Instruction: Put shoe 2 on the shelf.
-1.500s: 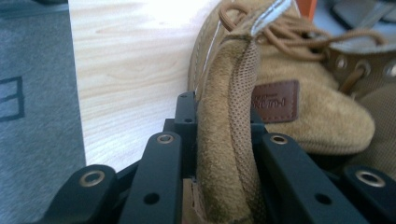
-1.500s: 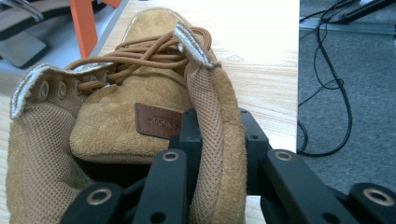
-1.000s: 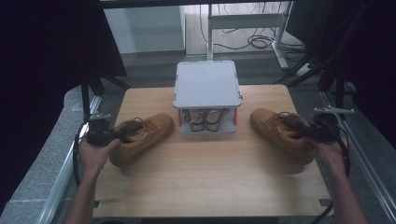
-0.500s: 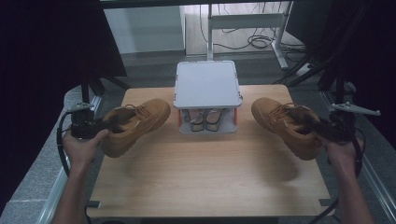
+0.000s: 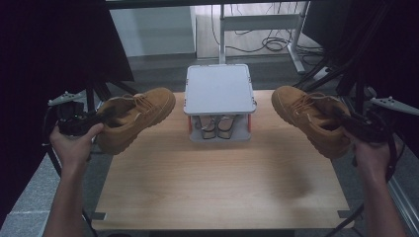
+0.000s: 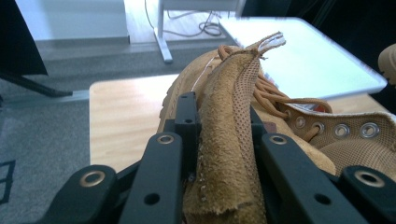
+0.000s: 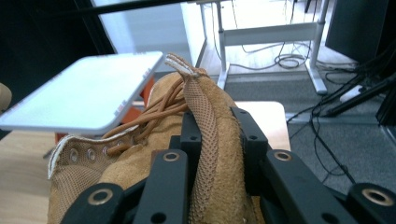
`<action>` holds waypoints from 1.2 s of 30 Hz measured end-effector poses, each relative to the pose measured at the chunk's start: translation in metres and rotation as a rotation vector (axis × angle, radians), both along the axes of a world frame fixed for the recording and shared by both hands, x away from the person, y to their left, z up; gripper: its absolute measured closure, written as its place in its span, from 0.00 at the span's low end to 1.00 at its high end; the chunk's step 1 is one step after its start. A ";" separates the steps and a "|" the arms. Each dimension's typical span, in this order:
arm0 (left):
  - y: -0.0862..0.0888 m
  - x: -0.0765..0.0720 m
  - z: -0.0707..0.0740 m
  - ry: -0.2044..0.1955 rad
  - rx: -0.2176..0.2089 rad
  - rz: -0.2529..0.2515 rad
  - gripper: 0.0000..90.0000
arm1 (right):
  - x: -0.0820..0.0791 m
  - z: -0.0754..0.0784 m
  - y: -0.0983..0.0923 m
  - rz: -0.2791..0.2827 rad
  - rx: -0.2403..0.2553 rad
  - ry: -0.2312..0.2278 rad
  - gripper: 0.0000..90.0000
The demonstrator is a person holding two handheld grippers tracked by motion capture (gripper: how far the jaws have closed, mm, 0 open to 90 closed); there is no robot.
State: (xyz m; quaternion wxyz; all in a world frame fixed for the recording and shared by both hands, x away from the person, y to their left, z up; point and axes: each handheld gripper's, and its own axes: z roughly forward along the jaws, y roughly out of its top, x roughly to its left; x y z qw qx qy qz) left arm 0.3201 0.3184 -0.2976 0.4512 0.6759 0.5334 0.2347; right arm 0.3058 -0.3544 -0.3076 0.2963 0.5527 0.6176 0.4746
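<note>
Two tan suede boots go airborne over a wooden counter (image 5: pixel 217 197), one in each of a person's hand-held tools. The left tool (image 5: pixel 94 120) is clamped on the raised tongue of the left boot (image 5: pixel 136 123); its own camera shows the black jaws pinching that strip of suede and mesh from both sides. The right tool (image 5: pixel 356 127) has the same bite on the tongue of the right boot (image 5: pixel 309 118). Both boots hang clear of the counter w/ toes pointing inward toward a small two-level shoe rack (image 5: pixel 220 106) at the far centre. The rack's white top shelf is bare; a pair of lighter shoes (image 5: pixel 217 126) sits on the level below.

Judged from this, the step in hand is carrying the pair to the bare top shelf. To do it well: keep the pinch firm, since a tongue is a soft hold & each boot's weight hangs fwd of the grip, so it'll want to swing & tip toe-down. Lift high enough that soles clear the shelf's front edge, bring the boots in slowly side by side, level them so the soles land flat, and leave room between the two so they don't knock. Release only once each sole rests fully on the shelf, not overhanging its rim.
</note>
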 end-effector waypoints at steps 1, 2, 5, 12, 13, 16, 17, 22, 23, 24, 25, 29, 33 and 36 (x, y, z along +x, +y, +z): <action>-0.001 0.001 0.003 -0.006 -0.007 0.001 0.84 | 0.001 0.003 0.002 0.000 0.000 -0.007 0.86; -0.003 0.003 0.007 -0.010 -0.011 0.001 0.84 | 0.003 0.007 0.005 -0.002 0.004 -0.012 0.86; -0.008 0.010 0.014 -0.023 -0.046 0.008 0.84 | 0.008 0.016 0.014 -0.007 0.029 -0.023 0.86; -0.032 0.027 0.020 -0.047 -0.141 0.031 0.84 | 0.024 0.029 0.047 -0.037 0.107 -0.062 0.85; -0.037 0.029 0.021 -0.051 -0.150 0.033 0.84 | 0.027 0.030 0.052 -0.043 0.121 -0.064 0.85; -0.049 0.036 0.021 -0.054 -0.186 0.033 0.84 | 0.036 0.029 0.065 -0.061 0.187 -0.076 0.85; -0.052 0.039 0.021 -0.053 -0.206 0.033 0.84 | 0.039 0.028 0.070 -0.063 0.207 -0.081 0.85; -0.068 0.050 0.018 -0.064 -0.269 0.041 0.84 | 0.053 0.021 0.086 -0.075 0.305 -0.073 0.84; -0.072 0.051 0.019 -0.071 -0.276 0.043 0.84 | 0.055 0.020 0.089 -0.080 0.318 -0.072 0.84; -0.076 0.052 0.019 -0.081 -0.278 0.046 0.84 | 0.058 0.019 0.093 -0.083 0.326 -0.072 0.84; -0.080 0.054 0.019 -0.090 -0.286 0.051 0.84 | 0.060 0.018 0.096 -0.088 0.338 -0.074 0.84; -0.093 0.062 0.019 -0.097 -0.331 0.068 0.83 | 0.066 0.018 0.106 -0.125 0.385 -0.094 0.84; -0.104 0.072 0.019 -0.087 -0.374 0.091 0.83 | 0.073 0.023 0.117 -0.160 0.412 -0.108 0.83; -0.114 0.080 0.015 -0.074 -0.413 0.110 0.83 | 0.078 0.026 0.126 -0.184 0.442 -0.117 0.83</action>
